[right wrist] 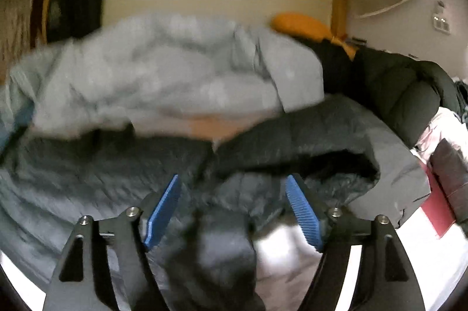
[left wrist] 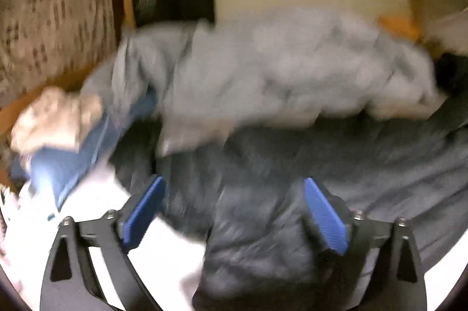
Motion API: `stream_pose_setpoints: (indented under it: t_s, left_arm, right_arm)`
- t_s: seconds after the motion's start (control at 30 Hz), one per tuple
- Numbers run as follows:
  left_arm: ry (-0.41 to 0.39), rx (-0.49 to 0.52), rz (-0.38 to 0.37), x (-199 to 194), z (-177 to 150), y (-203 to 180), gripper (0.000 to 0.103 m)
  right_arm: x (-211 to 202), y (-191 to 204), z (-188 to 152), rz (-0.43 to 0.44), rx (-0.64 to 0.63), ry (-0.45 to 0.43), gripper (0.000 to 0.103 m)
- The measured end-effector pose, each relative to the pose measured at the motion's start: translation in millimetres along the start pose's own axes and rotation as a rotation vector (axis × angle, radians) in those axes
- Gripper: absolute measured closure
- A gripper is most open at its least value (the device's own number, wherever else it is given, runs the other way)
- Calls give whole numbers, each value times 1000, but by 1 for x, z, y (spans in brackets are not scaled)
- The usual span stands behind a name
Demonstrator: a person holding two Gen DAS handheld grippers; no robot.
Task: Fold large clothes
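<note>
Both the left gripper (left wrist: 234, 211) and right gripper (right wrist: 232, 211) stand with fingers wide apart, gripping nothing; the dark puffy jacket (left wrist: 263, 223) lies spread beneath them on the white bed (left wrist: 96, 205), grey jacket (right wrist: 163, 71) behind

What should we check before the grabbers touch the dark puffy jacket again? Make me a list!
1. Left gripper open, nothing pinched: ok.
2. Right gripper open, nothing pinched: ok.
3. Dark jacket lying in front of both grippers: ok.
4. Dark jacket spread flat: not ok, it looks bunched and rumpled.
5. Grey jacket out of the way: not ok, it lies right behind the dark one, and whether they overlap is hard to tell.
6. Sharp view of sleeves and edges: cannot tell, both views are blurred.
</note>
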State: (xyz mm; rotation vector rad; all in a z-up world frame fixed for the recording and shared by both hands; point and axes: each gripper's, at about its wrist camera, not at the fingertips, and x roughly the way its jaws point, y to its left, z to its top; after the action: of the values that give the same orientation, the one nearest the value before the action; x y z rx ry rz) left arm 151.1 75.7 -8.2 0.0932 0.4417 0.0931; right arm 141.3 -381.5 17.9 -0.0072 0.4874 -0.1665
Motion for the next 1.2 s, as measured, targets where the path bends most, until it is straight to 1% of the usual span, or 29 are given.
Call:
stream_pose_setpoints:
  t_s: [0.03, 0.07, 0.13, 0.17, 0.2, 0.27, 0.3, 0.4, 0.53, 0.6, 0.67, 0.83, 1.0, 1.2]
  left_arm:
    - [-42, 23, -21, -9, 4, -5, 6]
    - [-57, 50, -41, -12, 5, -11, 6]
    - [-52, 97, -72, -11, 4, -24, 6]
    - [-40, 115, -77, -7, 2, -29, 6]
    - [-14, 144, -76, -1, -2, -35, 6]
    - [40, 178, -69, 14, -9, -44, 6]
    - [70, 176, -70, 23, -11, -46, 6]
    - [176, 128, -97, 48, -21, -43, 6]
    - [291, 51, -71, 74, -39, -31, 6]
    - [354, -26, -64, 86, -50, -22, 5]
    - [386, -75, -90, 90, -60, -18, 4]
    - [397, -55, -71, 94, -69, -24, 2]
    - [432, -89, -82, 100, -70, -18, 0]
    - [436, -75, -66, 101, -70, -21, 0]
  right_arm:
    - [-8, -1, 1, 43, 21, -20, 18]
    - [-13, -2, 1, 95, 36, -16, 18]
    - [-15, 2, -4, 195, 51, 45, 18]
    - [-12, 7, -8, 251, 53, 87, 18]
    - [-9, 11, -12, 290, 53, 125, 18]
    - [1, 21, -22, 337, 40, 201, 18]
    - [6, 24, -25, 346, 29, 225, 18]
    - [22, 31, -34, 338, -7, 266, 18]
    - [47, 37, -43, 272, -34, 294, 18]
    - [59, 35, -49, 253, -23, 314, 18]
    - [68, 31, -53, 247, -18, 338, 18]
    - [86, 34, -64, 248, -23, 394, 18]
    - [88, 48, -71, 196, -98, 376, 17]
    - [86, 48, -73, 189, -102, 353, 17]
